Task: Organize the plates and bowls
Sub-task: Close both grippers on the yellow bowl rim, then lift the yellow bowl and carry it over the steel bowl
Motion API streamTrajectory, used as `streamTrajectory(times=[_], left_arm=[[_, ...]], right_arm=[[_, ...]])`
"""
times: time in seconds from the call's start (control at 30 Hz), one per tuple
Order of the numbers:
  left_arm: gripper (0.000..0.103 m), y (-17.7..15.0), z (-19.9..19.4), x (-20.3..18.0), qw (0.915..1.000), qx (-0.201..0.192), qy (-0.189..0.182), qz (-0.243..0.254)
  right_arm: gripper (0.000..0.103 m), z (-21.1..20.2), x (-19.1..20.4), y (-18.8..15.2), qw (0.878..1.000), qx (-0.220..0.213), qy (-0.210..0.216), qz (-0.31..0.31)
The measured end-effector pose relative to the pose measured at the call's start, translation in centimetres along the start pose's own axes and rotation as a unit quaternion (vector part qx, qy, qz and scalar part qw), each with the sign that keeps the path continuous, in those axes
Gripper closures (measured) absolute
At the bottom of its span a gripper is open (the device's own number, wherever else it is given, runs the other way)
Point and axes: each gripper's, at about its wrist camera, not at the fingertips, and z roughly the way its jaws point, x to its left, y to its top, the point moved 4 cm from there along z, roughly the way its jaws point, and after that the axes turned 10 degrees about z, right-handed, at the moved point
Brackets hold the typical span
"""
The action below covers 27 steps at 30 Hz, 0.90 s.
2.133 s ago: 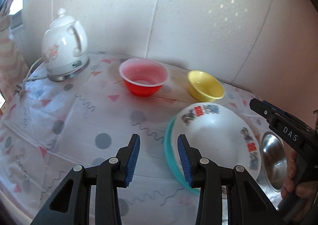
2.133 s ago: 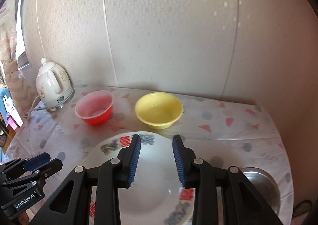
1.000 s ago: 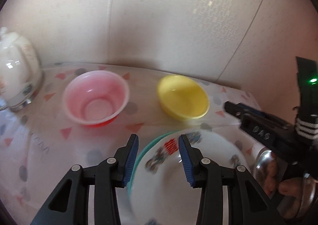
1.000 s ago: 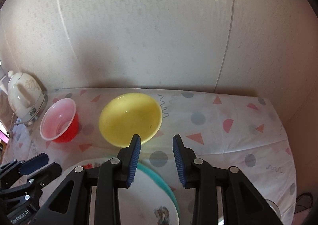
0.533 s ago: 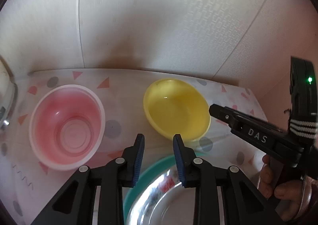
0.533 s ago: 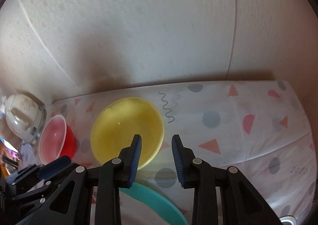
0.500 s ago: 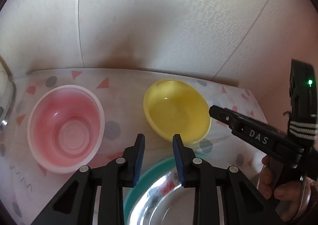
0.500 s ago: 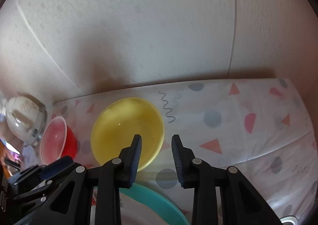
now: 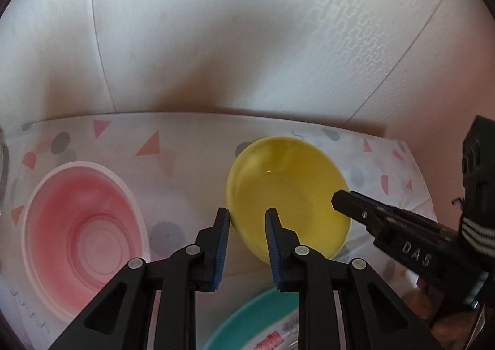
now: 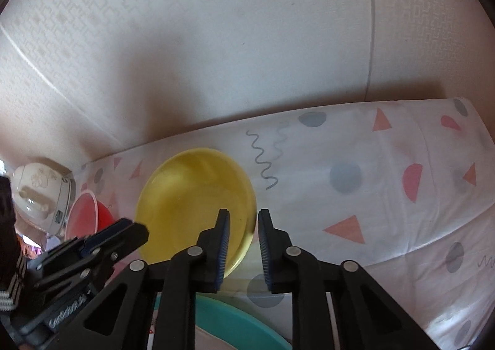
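One "DAS" marking, right claw

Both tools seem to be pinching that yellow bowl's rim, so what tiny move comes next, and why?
Probably a short lift. The left tool and right tool have just been closing on opposite rims of the round yellow bowl, which sits beside the pink plastic bowl.

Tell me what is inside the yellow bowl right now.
The yellow bowl looks empty: bare glossy yellow inside, nothing lying in it. One finger of the left gripper and one of the right gripper cover strips of its near inside, so those patches cannot be checked.
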Motion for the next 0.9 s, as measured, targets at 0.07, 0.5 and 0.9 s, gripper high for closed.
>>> streamTrajectory(times=[0.07,0.5,0.9], left_arm=[[0.079,0.2,0.2,-0.1,1.0000,-0.001,0.003,0.003],[0.079,1.6,0.7,-0.6,0.9984,-0.011,0.024,0.050],[0.085,2.2,3.2,-1.7,0.9943,0.023,0.028,0.101]], right_arm=[[0.090,0.3,-0.1,-0.1,1.000,0.002,-0.003,-0.001],[0.091,0.7,-0.8,0.0,1.000,0.015,0.002,0.016],[0.092,1.1,-0.7,0.1,1.000,0.012,-0.013,0.004]])
